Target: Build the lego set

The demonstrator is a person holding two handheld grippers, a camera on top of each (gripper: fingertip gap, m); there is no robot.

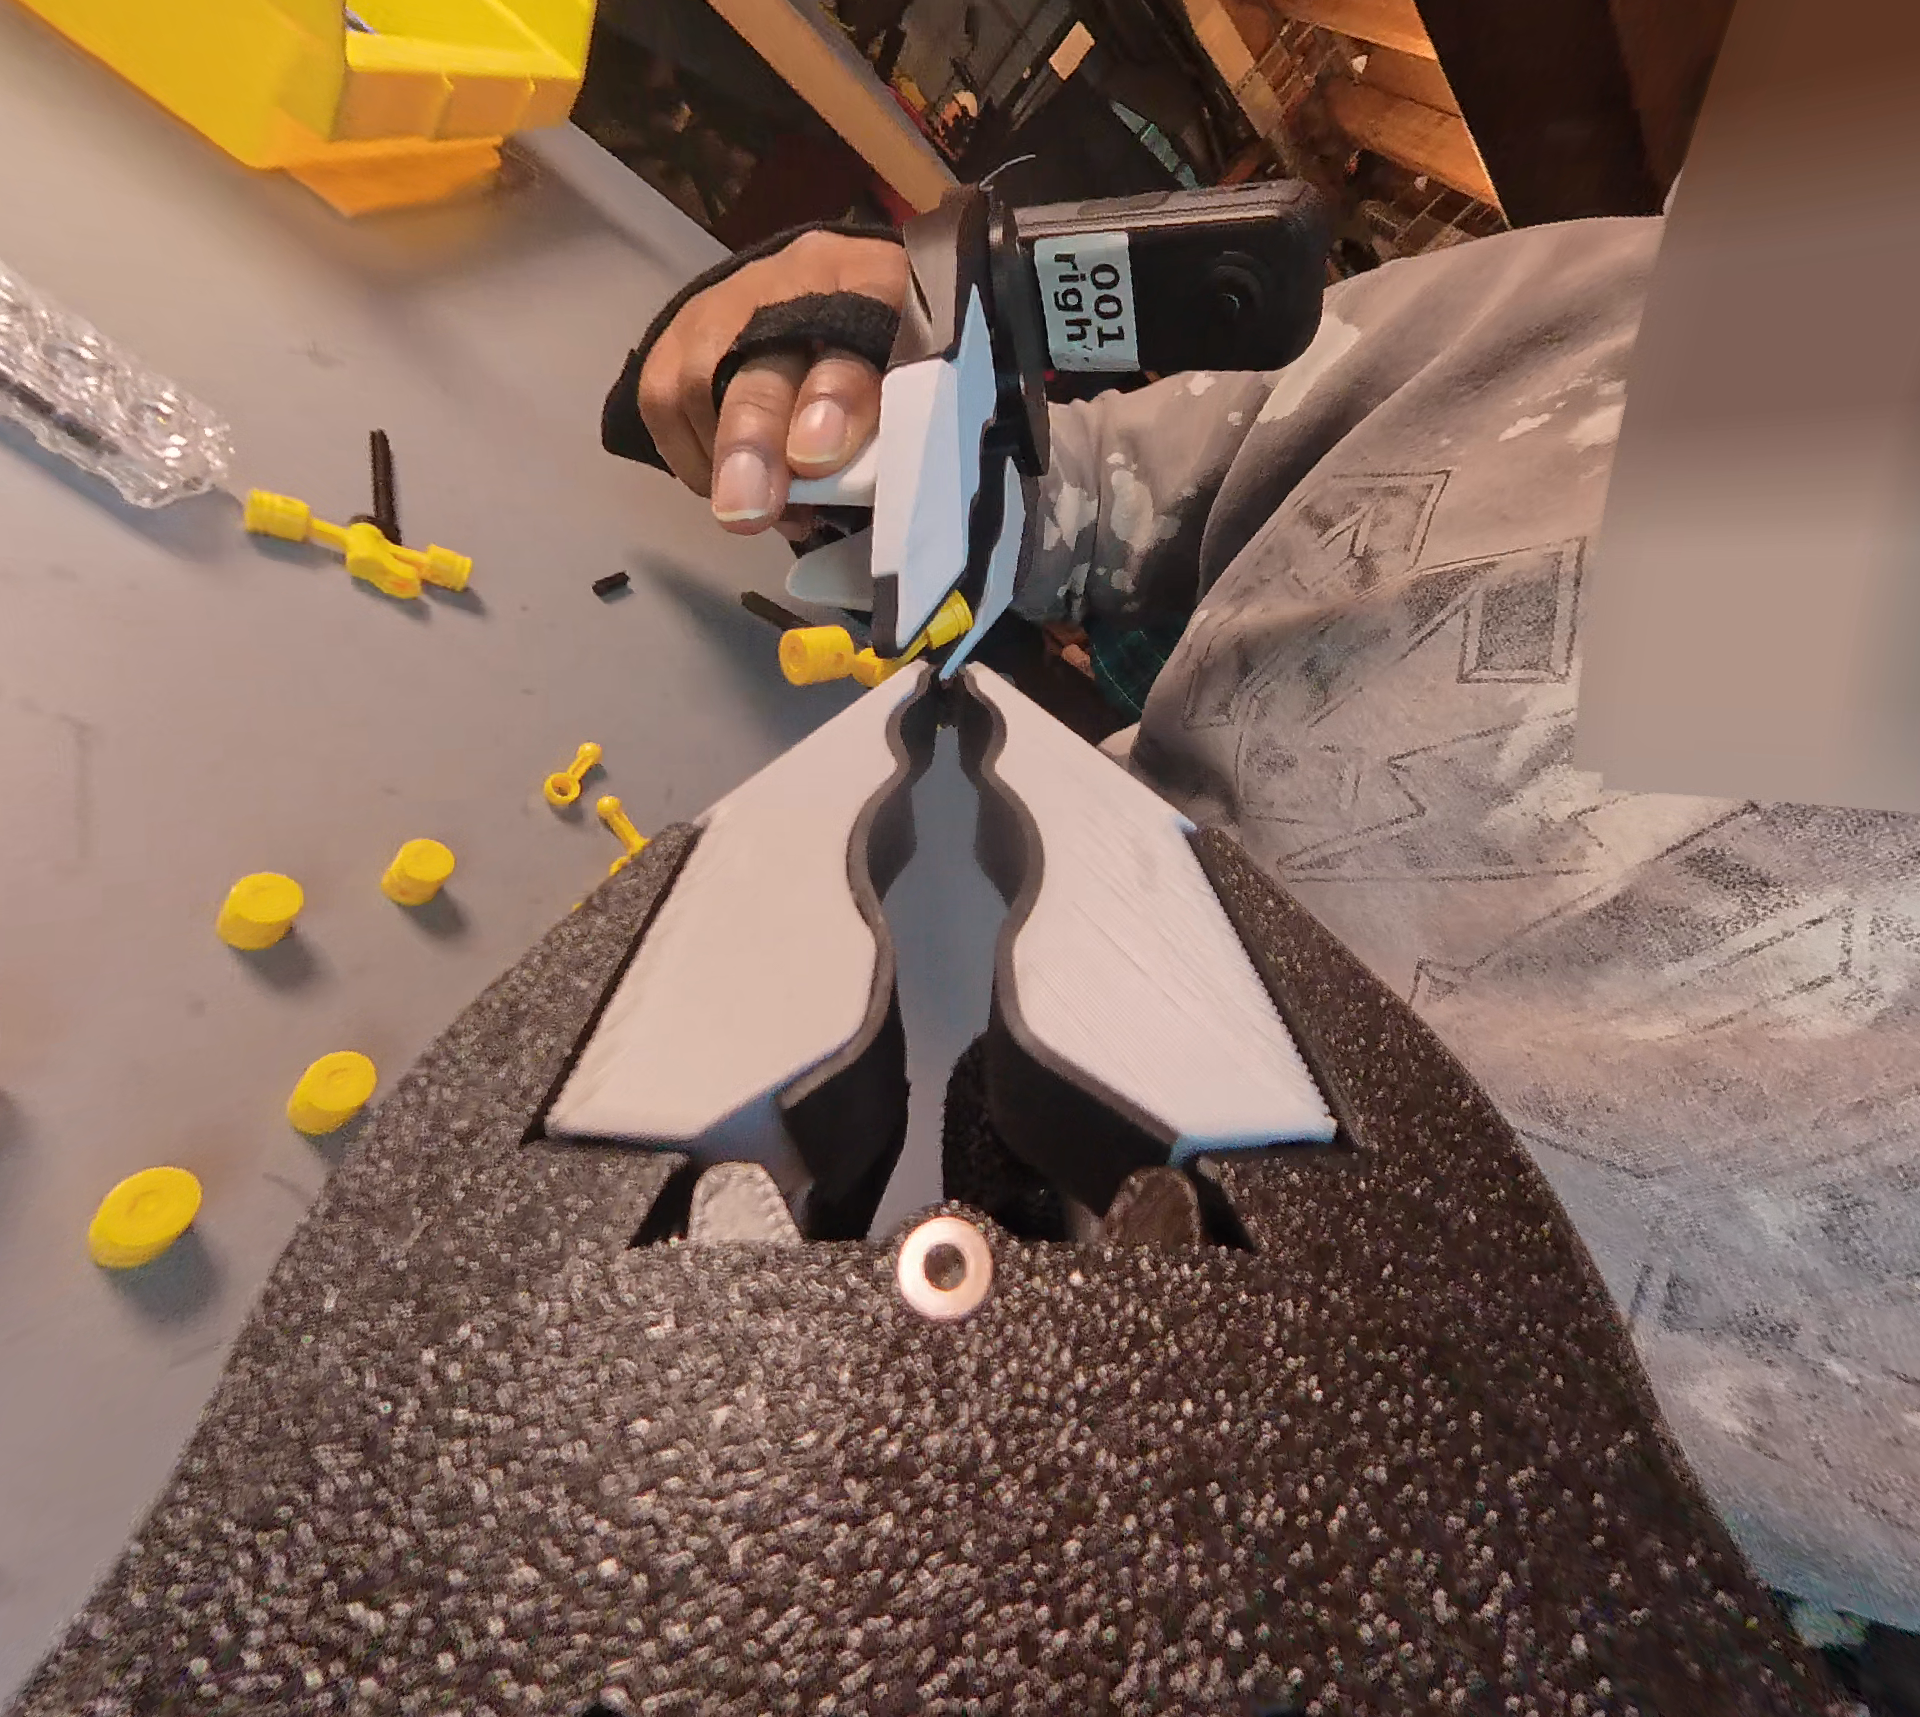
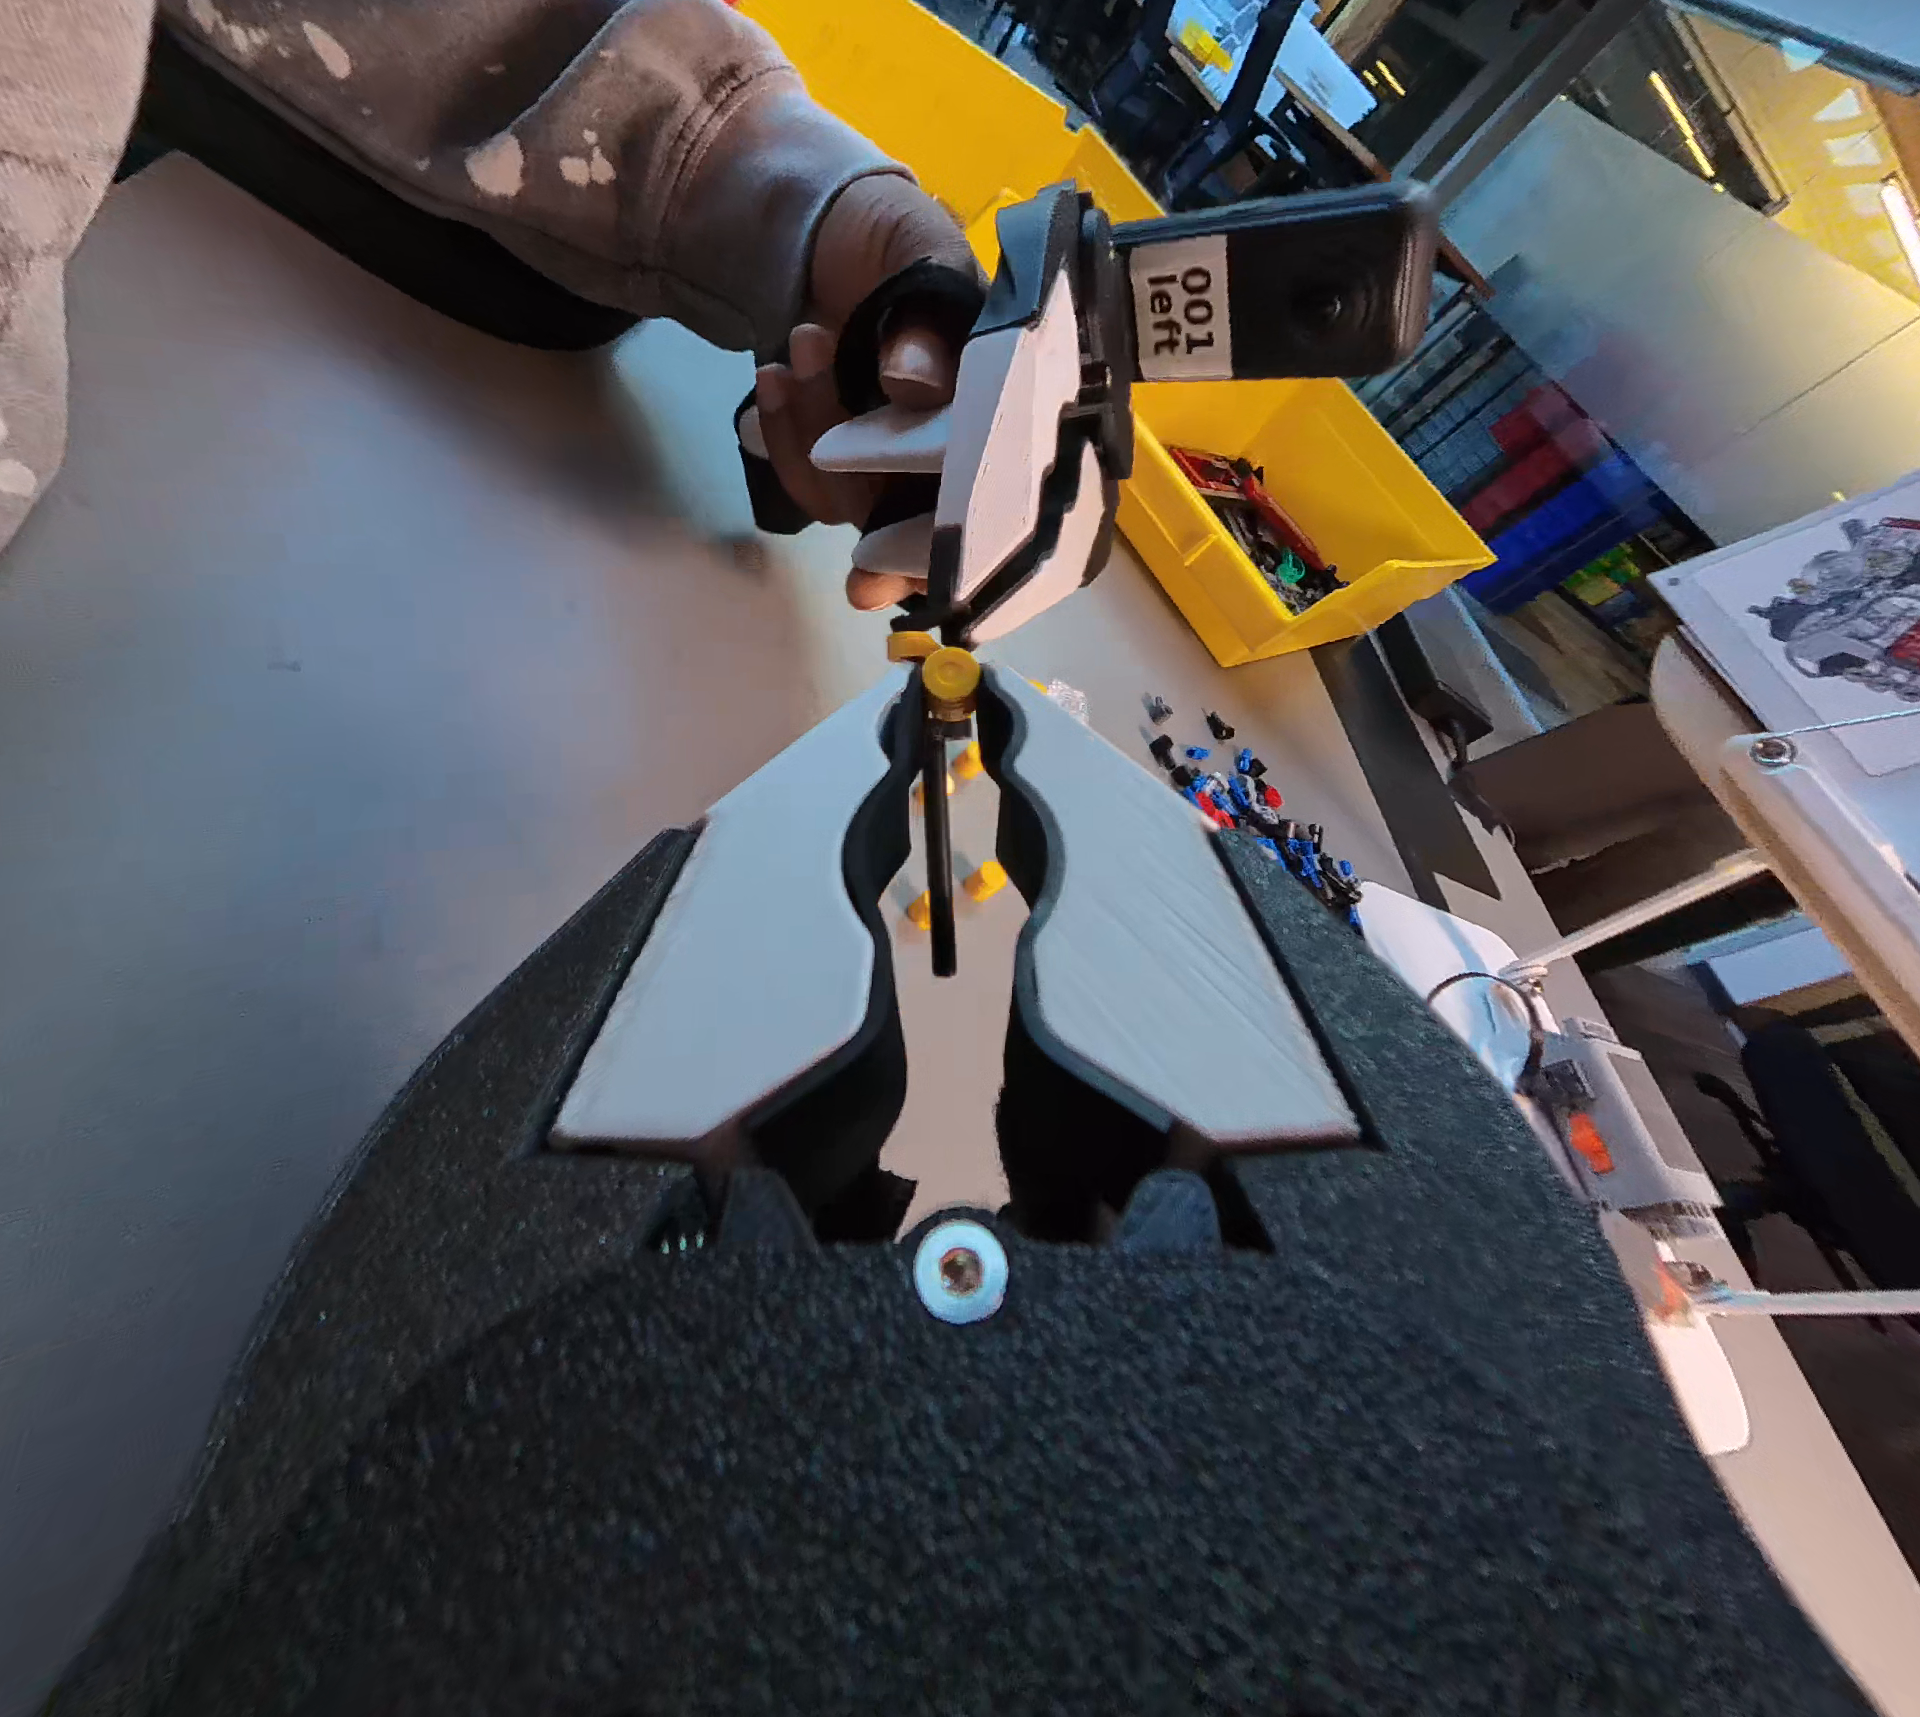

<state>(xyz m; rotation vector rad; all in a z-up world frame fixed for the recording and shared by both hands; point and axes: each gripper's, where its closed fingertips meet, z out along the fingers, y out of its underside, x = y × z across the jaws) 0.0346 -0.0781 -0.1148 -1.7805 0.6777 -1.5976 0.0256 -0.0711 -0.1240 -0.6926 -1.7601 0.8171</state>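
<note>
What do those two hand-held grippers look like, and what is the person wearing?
Each gripper, left and right, has a black speckled body, a white-ringed screw and two pale grey fingers with wavy black inner edges. Each carries a black camera with a white label. The person wears a grey, pale-splotched hoodie and black straps round the fingers.

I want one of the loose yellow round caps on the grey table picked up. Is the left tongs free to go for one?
Probably not: the left tongs look shut on a black axle, though the yellow caps lie unobstructed.
</note>
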